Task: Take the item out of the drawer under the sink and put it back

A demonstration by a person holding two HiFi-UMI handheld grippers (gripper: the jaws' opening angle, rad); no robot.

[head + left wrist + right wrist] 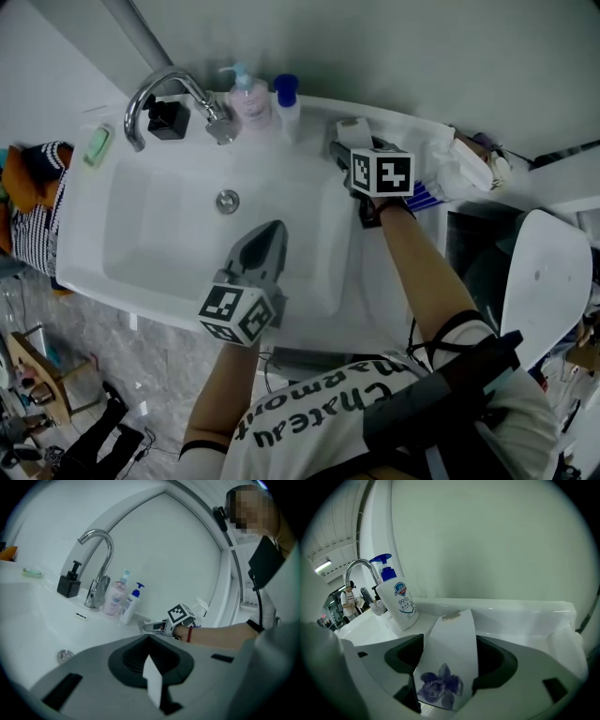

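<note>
Two grippers in play over one white sink (84, 234). The left gripper (270, 234) hovers above the basin, jaws pressed together with nothing in them. The right gripper (352, 145) sits at the back right corner of the sink top, jaws spread wide with one white packet (452, 634) between them. The packet has a purple flower print and leans on the ledge. Along the back there are two pump bottles, one pink (248, 98) and one blue-capped (287, 103). Beside them stand one curved tap (159, 89) and one black dispenser (169, 119). One green soap (97, 145) lies at the far left.
</note>
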